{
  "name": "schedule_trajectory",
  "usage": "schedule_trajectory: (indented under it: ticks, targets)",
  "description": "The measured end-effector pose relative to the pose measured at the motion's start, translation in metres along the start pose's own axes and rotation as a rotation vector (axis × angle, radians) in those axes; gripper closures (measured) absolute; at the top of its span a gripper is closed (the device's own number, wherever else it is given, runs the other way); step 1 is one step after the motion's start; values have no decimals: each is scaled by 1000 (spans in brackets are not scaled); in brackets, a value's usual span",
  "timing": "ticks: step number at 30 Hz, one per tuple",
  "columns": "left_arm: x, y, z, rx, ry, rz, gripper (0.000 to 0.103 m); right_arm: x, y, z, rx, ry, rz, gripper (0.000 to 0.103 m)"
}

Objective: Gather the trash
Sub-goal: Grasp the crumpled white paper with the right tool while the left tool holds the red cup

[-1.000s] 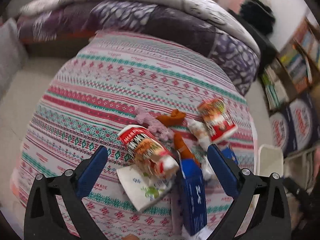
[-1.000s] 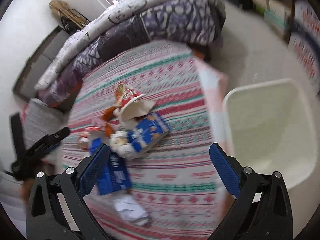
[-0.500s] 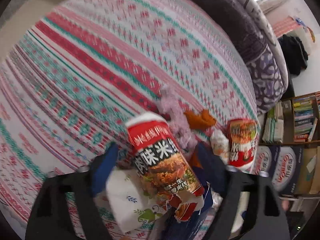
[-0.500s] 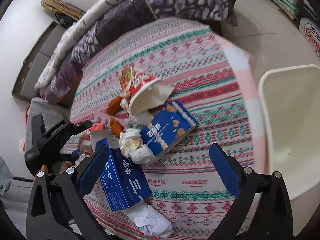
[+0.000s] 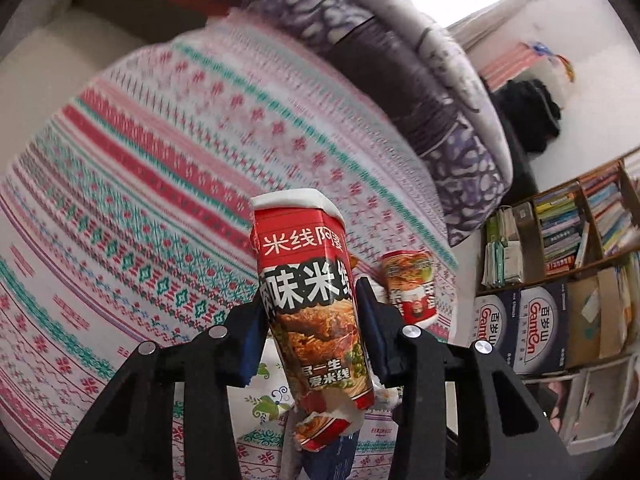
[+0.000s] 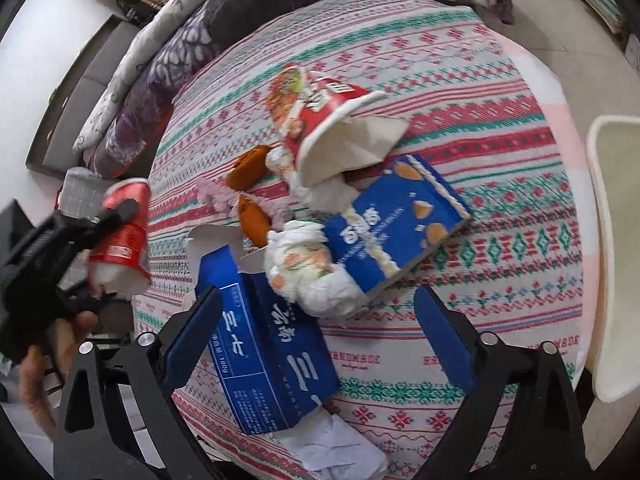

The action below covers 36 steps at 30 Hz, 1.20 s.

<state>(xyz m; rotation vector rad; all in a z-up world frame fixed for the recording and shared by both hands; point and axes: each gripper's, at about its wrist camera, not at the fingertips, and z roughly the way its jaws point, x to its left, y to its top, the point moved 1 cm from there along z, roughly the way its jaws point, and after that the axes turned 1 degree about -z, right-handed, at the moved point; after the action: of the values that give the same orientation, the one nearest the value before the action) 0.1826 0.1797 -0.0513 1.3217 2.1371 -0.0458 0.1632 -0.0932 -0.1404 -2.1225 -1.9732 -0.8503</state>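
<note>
My left gripper [image 5: 310, 328] is shut on a red rice-noodle cup [image 5: 312, 292] and holds it above the patterned tablecloth [image 5: 160, 152]; the held cup also shows in the right wrist view [image 6: 122, 232]. A second red noodle cup [image 6: 316, 120] with tissue in it lies on its side. Two blue boxes [image 6: 268, 344] [image 6: 396, 224], a crumpled white wrapper [image 6: 312, 268], orange peels [image 6: 252, 220] and white paper [image 6: 340, 448] lie on the cloth. My right gripper [image 6: 318, 324] is open above the near blue box.
A white bin [image 6: 616, 248] stands off the table's right edge. A folded purple-and-white quilt [image 5: 420, 92] lies beyond the table. Bookshelves and cartons [image 5: 560, 272] stand at the right. A person's hand [image 6: 44, 364] holds the left gripper.
My left gripper closed on the red noodle cup and lifted it off the cloth. My right gripper moved down closer to the trash pile and stayed open.
</note>
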Motion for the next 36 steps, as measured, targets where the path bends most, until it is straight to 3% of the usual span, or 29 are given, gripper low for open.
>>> schedule_trajectory:
  ticks: [6, 8, 10, 23, 36]
  targets:
    - [-1, -2, -10, -9, 0, 34, 60, 0, 5, 20, 23, -23, 11, 25]
    - [2, -2, -10, -12, 11, 35, 60, 2, 5, 25, 19, -42, -4, 38]
    - [4, -2, -9, -10, 17, 31, 60, 1, 5, 28, 19, -44, -1, 61]
    - [-11, -5, -31, -102, -11, 84, 60, 11, 15, -30, -170, 61, -10, 65]
    - [-61, -27, -48, -214, -46, 221, 60, -32, 22, -100, -385, -35, 29, 64]
